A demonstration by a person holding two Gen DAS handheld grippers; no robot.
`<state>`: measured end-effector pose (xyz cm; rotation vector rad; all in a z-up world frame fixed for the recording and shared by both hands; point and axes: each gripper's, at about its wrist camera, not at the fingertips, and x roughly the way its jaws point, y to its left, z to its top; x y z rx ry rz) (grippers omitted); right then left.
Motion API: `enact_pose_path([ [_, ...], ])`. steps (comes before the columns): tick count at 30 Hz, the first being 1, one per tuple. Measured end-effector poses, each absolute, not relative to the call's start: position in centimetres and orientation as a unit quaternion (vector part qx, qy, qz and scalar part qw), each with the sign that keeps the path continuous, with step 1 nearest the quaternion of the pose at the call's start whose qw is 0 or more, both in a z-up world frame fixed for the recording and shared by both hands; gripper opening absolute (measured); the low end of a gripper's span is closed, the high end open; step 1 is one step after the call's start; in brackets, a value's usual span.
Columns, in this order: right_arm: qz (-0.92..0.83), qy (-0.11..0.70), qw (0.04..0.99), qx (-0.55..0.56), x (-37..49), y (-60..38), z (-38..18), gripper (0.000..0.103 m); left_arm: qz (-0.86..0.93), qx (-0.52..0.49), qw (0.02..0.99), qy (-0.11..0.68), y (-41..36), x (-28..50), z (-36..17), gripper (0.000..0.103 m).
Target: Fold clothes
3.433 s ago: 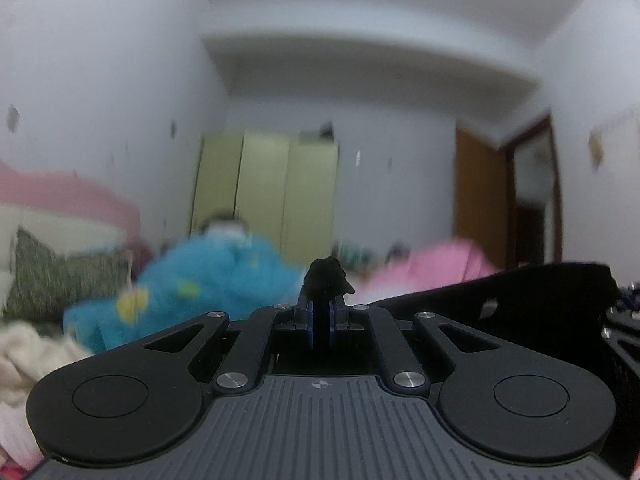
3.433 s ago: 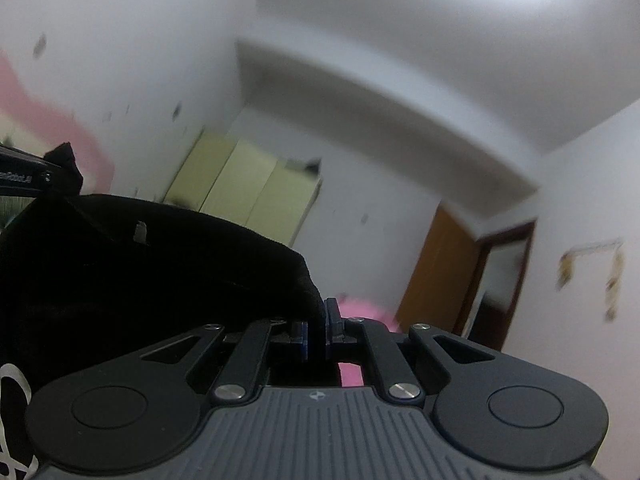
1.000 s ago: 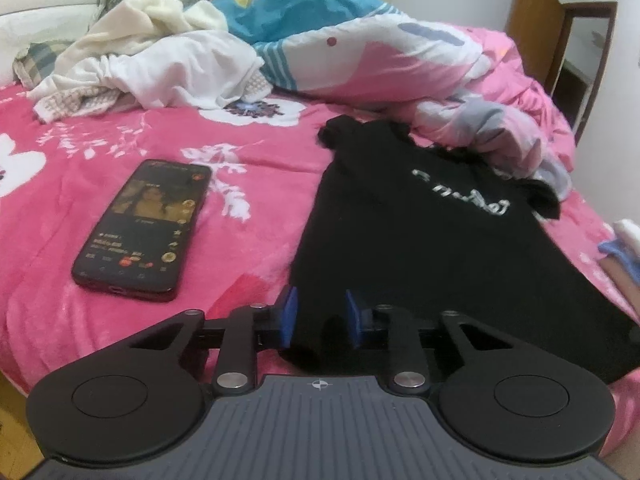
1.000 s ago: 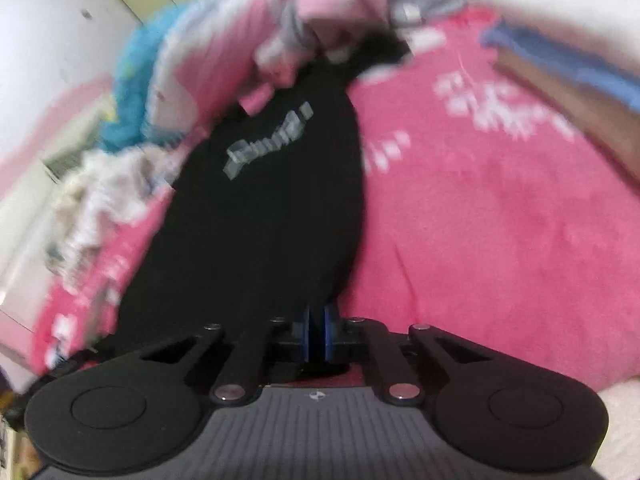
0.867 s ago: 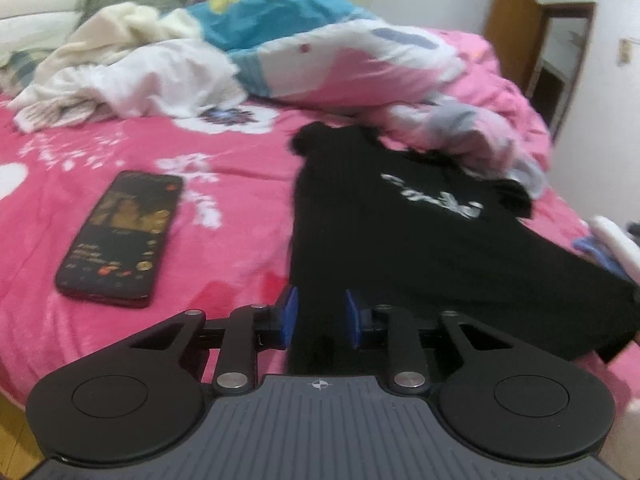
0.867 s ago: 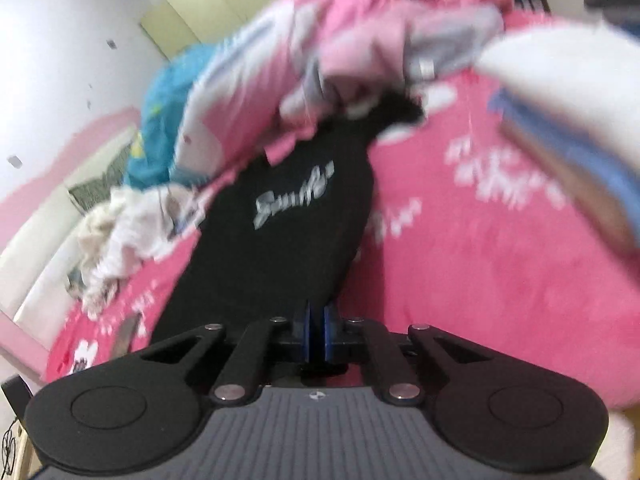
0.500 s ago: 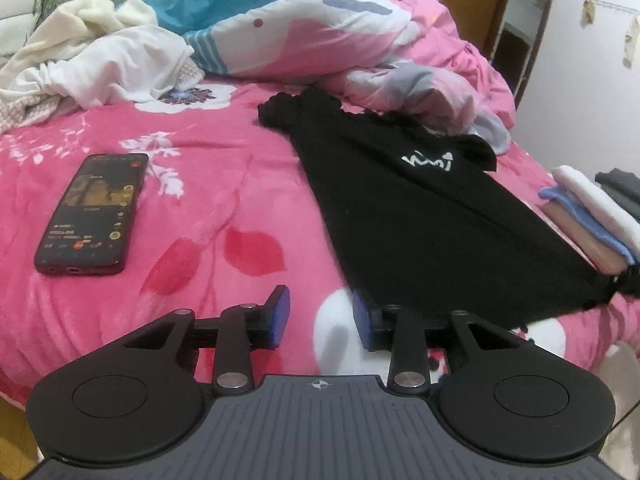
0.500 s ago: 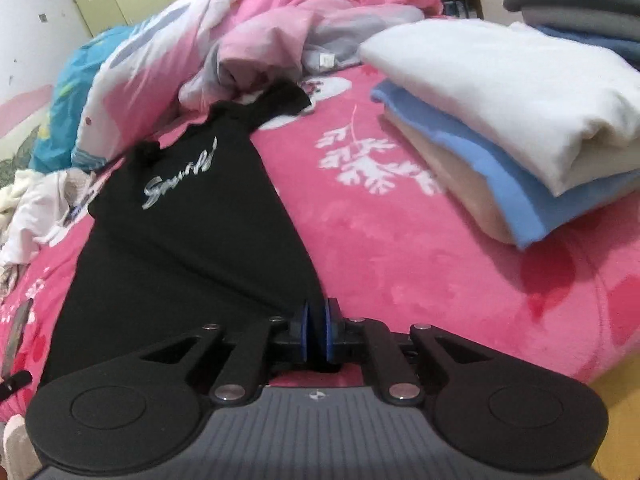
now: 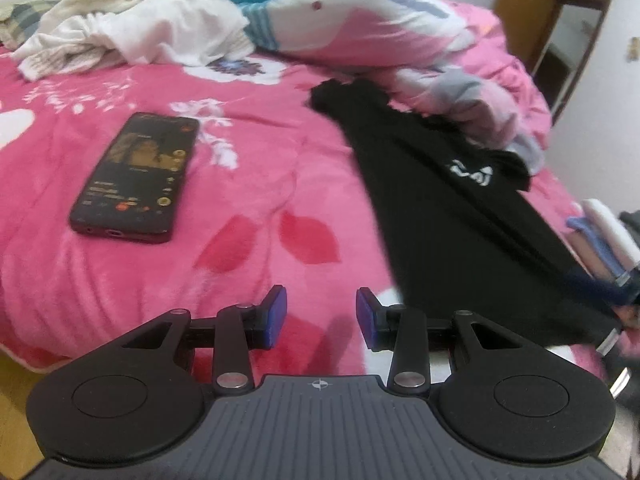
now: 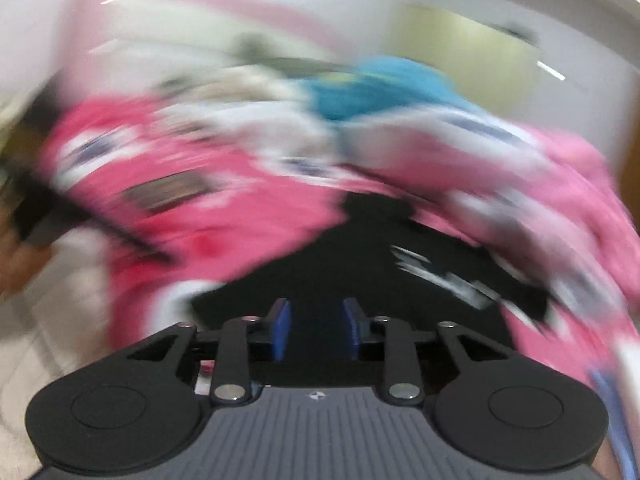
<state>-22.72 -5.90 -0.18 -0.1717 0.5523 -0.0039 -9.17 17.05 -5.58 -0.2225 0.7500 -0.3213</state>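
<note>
A black T-shirt (image 9: 460,208) with white lettering lies spread on the pink bed, its hem toward me and its neck toward the pillows. My left gripper (image 9: 320,316) is open over bare blanket, just left of the shirt's hem. At the far right edge of the left wrist view the other gripper's blue tip (image 9: 600,288) shows blurred by the shirt's right hem corner. The right wrist view is smeared by motion. There my right gripper (image 10: 316,330) stands open over the black T-shirt (image 10: 384,264), nothing clamped between its pads.
A black phone (image 9: 136,176) lies screen-up on the pink floral blanket (image 9: 248,200) left of the shirt. White and cream clothes (image 9: 132,28) are heaped at the back left, a rumpled duvet (image 9: 360,24) behind. Folded clothes (image 9: 604,232) are stacked at the right edge.
Both grippers let go of the shirt's hem, which now lies on the bed. The left gripper shifted left and opened wider; the right gripper opened and is swinging fast to the left.
</note>
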Motion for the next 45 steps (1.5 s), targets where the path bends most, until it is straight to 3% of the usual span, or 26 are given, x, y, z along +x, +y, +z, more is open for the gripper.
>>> enact_pose_path([
  [5, 0.110, 0.286, 0.938, -0.162, -19.9, 0.2, -2.3, 0.032, -0.164, -0.104, 0.913, 0.359, 17.2, -9.6, -5.5, 0.040],
  [6, 0.133, 0.288, 0.932, -0.177, -19.3, 1.4, -2.8, 0.028, -0.165, -0.103, 0.913, 0.358, 17.2, -9.6, -5.4, 0.040],
  [7, 0.155, 0.290, 0.925, -0.192, -18.7, 2.6, -3.2, 0.011, -0.167, -0.102, 0.913, 0.357, 17.3, -9.7, -5.4, 0.040],
  [8, 0.177, 0.291, 0.917, -0.207, -18.2, 3.8, -3.6, 0.005, -0.168, -0.101, 0.913, 0.356, 17.3, -9.8, -5.4, 0.040],
  [9, 0.188, 0.292, 0.918, -0.194, -17.6, 4.0, -3.6, 0.005, -0.172, -0.099, 0.914, 0.355, 17.2, -9.8, -5.4, 0.040],
  [13, 0.147, 0.280, 0.943, 0.100, -16.4, -4.9, -1.8, 0.004, -0.211, -0.084, 0.913, 0.340, 15.7, -10.0, -5.1, 0.042],
  [17, 0.116, 0.279, 0.894, 0.331, -15.4, -12.2, -4.3, 0.005, -0.247, -0.058, 0.907, 0.336, 13.5, -9.5, -5.0, 0.047],
  [22, 0.121, 0.261, 0.802, 0.523, -15.5, -16.8, -8.5, 0.005, -0.286, -0.042, 0.891, 0.349, 10.1, -7.7, -5.7, 0.047],
  [26, 0.122, 0.239, 0.745, 0.611, -15.6, -19.3, -11.1, 0.005, -0.307, -0.056, 0.876, 0.368, 8.3, -6.3, -6.2, 0.047],
  [32, 0.120, 0.222, 0.736, 0.628, -14.9, -21.1, -12.5, 0.005, -0.335, -0.089, 0.858, 0.379, 7.7, -4.9, -6.4, 0.047],
  [45, 0.115, 0.218, 0.754, 0.609, -14.7, -22.4, -11.2, 0.007, -0.379, -0.032, 0.847, 0.371, 5.0, -5.5, -6.7, 0.047],
])
